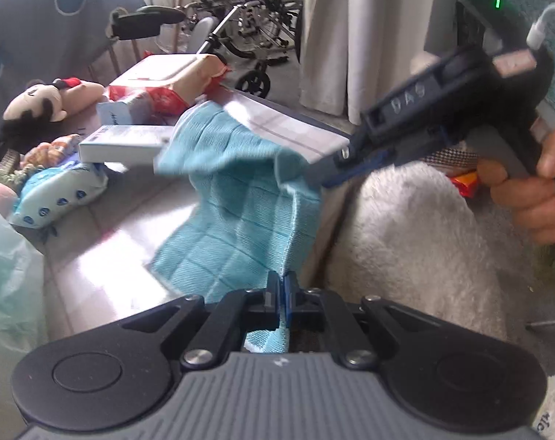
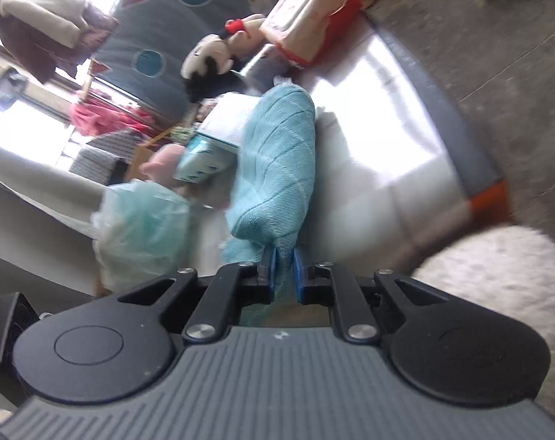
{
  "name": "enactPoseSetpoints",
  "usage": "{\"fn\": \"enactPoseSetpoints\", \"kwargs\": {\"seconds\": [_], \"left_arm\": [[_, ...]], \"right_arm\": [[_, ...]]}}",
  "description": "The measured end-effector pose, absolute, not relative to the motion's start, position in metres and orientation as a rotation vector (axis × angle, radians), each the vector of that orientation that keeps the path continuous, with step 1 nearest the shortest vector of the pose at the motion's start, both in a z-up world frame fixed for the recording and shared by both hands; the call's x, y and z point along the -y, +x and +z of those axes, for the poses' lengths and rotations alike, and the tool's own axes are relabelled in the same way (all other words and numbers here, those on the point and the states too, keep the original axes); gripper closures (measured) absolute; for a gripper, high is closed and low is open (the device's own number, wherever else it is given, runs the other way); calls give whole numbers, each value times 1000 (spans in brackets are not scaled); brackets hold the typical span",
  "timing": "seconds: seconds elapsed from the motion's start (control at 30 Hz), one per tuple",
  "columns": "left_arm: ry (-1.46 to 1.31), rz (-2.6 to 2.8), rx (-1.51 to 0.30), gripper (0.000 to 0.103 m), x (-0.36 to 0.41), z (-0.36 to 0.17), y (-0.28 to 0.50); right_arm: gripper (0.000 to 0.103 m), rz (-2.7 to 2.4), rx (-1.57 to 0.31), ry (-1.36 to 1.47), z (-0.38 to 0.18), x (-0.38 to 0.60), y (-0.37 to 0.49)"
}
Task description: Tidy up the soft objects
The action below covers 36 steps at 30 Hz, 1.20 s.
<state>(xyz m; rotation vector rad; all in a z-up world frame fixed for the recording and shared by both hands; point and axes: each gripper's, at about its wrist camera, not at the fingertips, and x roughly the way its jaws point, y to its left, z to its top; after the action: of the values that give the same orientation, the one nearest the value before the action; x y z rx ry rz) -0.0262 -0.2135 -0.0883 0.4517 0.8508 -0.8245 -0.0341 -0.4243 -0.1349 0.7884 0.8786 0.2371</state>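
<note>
Both grippers, left gripper (image 1: 282,289) and right gripper (image 2: 285,269), pinch opposite edges of a teal cloth (image 1: 237,198), which hangs stretched between them above the table (image 1: 105,256).

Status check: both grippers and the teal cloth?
Left gripper shut on teal cloth. Right gripper pinching another edge, cloth held up between them. White box close behind the cloth.

wheelchair (image 1: 252,36) | white box (image 1: 125,145) | curtain (image 1: 350,36) | green plastic bag (image 2: 145,227)
</note>
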Motion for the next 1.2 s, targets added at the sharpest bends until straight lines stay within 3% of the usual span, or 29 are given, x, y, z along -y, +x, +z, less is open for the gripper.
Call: {"fn": "enactPoseSetpoints", "kwargs": {"seconds": [0.07,0.13,0.2,0.5,0.57,0.6,0.63,0.67,0.8,1.0,1.2], "left_arm": [[456,-828,-845,100,214,-91,-27],[449,-830,-847,100,214,-93,-27],[444,-826,-845,100,214,-93,-25],[426,-821,-841,100,213,-89,-29],[420,-820,-844,100,212,-90,-28],[417,-819,-843,100,211,-90,-27],[415,-818,-843,100,211,-90,-27],[413,-818,-841,100,210,-91,-27],[408,-811,-827,100,208,-90,-25],[383,-751,-746,100,201,-63,-10],[364,-661,-637,100,199,-14,32]], "right_arm": [[83,213,-841,681,-118,420,-38],[61,220,-793,596,-99,417,-36],[52,244,-751,519,-81,406,-26],[49,305,-832,204,-77,351,47],[53,310,-858,163,-85,345,58],[62,302,-871,150,-90,343,61],[80,292,-886,141,-95,343,65],[87,274,-902,135,-100,345,67],[102,226,-893,291,-110,373,67],[103,216,-713,710,-98,444,46],[103,250,-605,897,-84,475,54]]}}
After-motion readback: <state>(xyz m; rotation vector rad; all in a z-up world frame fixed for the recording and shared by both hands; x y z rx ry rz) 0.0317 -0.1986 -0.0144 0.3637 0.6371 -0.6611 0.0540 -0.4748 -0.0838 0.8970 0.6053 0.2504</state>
